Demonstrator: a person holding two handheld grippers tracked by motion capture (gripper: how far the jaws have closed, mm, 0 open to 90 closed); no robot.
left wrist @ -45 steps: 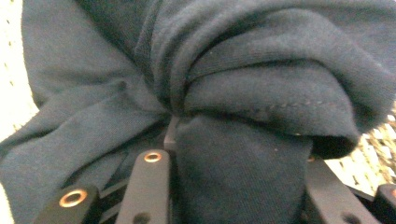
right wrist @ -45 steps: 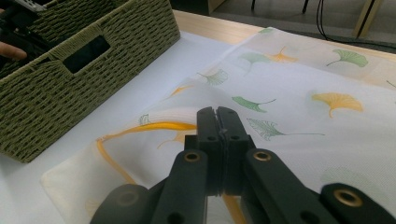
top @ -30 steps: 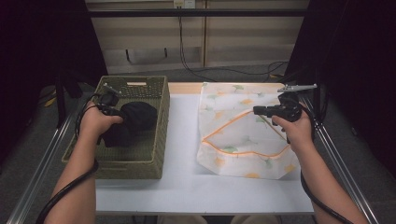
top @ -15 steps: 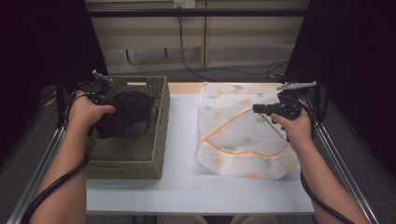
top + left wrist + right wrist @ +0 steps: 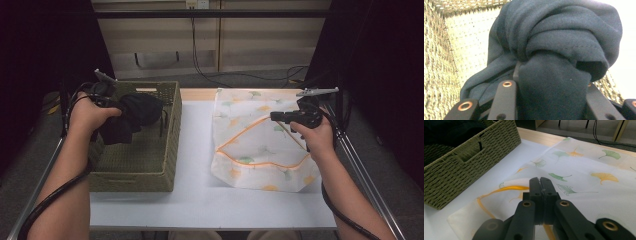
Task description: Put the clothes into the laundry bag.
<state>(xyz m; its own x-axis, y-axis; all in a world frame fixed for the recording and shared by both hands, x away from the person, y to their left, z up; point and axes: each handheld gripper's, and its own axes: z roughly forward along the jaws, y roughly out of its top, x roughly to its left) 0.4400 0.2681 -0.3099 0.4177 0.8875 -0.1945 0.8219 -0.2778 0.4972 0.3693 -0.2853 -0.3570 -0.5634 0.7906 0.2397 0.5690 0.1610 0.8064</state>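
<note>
The left hand-held gripper (image 5: pixel 112 107) is clamped on a bunched dark garment (image 5: pixel 554 50) hanging just above the woven basket (image 5: pixel 165 145). The right hand-held gripper (image 5: pixel 540 185), jaws fully closed, pinches the orange-zippered rim of the ginkgo-print laundry bag (image 5: pixel 250 150) beside the basket. A trailing fold could snag the basket's rim and drag loose.

The left tool (image 5: pixel 102 95) at the left of the high view is black, with a grey three-cornered plate on top; a thick black cable (image 5: pixel 47 200) trails from it along the bare forearm to the lower left corner; the right tool (image 5: pixel 295 116) at the right of the high view is black too, topped by a flat grey plate, its black cable (image 5: pixel 345 215) curling off toward the lower right; both arms are bare, no sleeves showing; close up, the jaws are matt black bars with copper-coloured rivets at the joints.
</note>
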